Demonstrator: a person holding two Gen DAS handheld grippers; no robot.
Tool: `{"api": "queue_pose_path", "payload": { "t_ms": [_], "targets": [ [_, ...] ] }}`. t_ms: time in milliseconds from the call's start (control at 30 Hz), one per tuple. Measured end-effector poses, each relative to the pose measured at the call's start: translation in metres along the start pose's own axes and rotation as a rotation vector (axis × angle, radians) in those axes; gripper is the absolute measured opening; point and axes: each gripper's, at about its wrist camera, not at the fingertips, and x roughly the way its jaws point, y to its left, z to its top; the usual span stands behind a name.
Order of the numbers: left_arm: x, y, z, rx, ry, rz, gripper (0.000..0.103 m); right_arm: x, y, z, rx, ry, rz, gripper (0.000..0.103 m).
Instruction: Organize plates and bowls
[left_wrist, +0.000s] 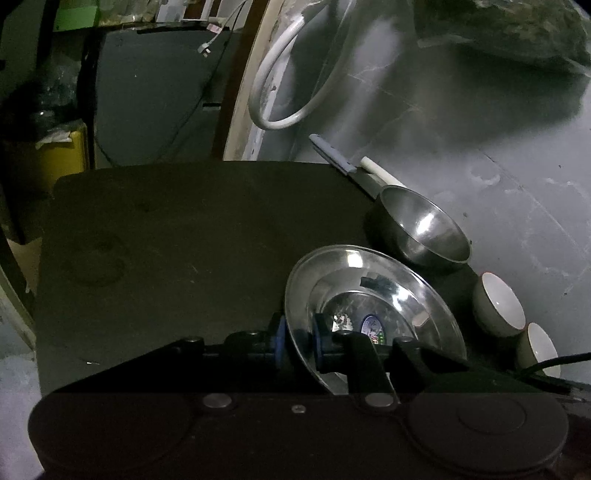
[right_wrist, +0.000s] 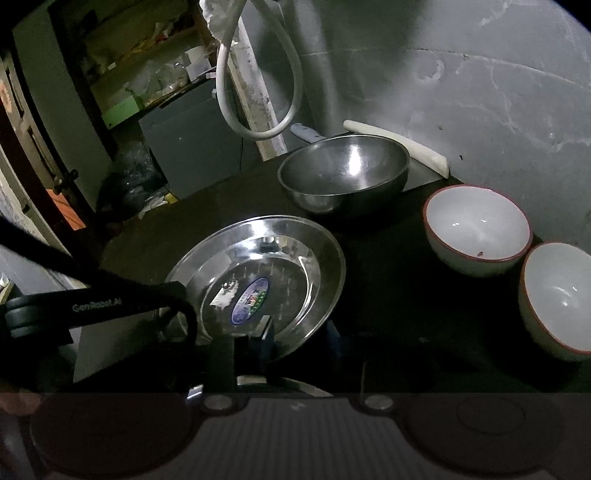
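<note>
Left wrist view: left gripper (left_wrist: 297, 347) with blue-padded fingers (left_wrist: 280, 341) clamped on the near rim of a round stainless-steel plate (left_wrist: 373, 306) bearing an oval sticker, plate tilted over the dark counter (left_wrist: 166, 240). Beyond it, a stainless-steel mixing bowl (left_wrist: 421, 230); to the right, two white ceramic bowls with reddish rims (left_wrist: 498, 304), touching.

Right wrist view only: the left gripper's black body reaching in from the left to the plate's rim; right gripper (right_wrist: 295, 339) low at the plate's near edge, fingers in shadow, spacing impossible to tell. White hose loop (right_wrist: 258, 92) on the grey wall behind.
</note>
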Motion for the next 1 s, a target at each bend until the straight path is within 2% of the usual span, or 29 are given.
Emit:
{"api": "queue_pose_path", "payload": {
  "t_ms": [600,1000],
  "targets": [
    [-0.039,-0.008,0.002,0.022,-0.081,-0.001,0.017,-0.035,0.017,0.003,-0.071,-0.097,-0.003,0.034],
    [-0.065,-0.03,-0.017,0.051,-0.08,-0.019,0.018,-0.071,0.009,-0.015,-0.046,-0.109,-0.01,0.034]
  ]
}}
